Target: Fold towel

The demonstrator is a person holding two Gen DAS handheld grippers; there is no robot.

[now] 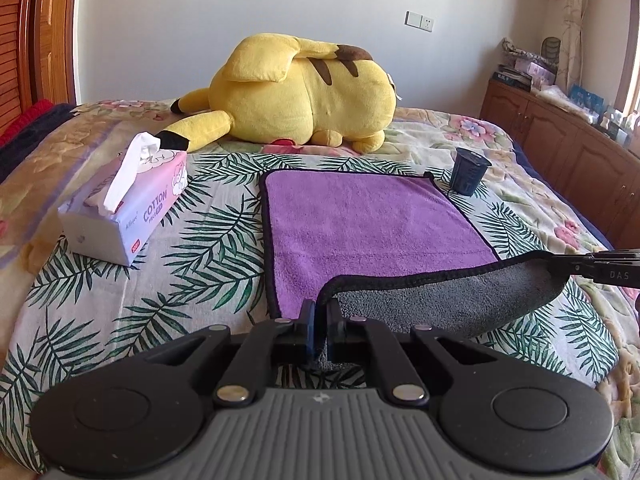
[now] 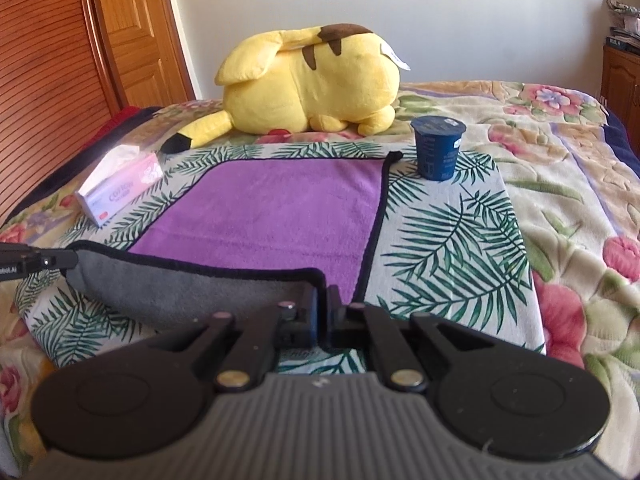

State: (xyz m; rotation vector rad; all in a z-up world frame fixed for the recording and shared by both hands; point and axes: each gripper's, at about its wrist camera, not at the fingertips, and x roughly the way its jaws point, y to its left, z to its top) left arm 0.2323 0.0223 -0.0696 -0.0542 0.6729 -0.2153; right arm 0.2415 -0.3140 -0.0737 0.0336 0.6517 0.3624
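Left wrist: both grippers (image 1: 321, 316) (image 2: 323, 308) pinching towel (image 1: 360, 224) corners

Floral-quilted bed (image 2: 560, 184), palm-leaf cloth (image 2: 448, 240), purple towel (image 2: 272, 208), tissue pack (image 1: 128, 216), blue cup (image 2: 438, 148), yellow plush (image 1: 304, 96)

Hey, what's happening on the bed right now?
A person is folding a purple towel with two handheld grippers. The left gripper and the right gripper each pinch a near corner, lifting that edge so the grey underside shows. The far part lies flat on the leaf-print cloth, between a tissue box and a dark cup.
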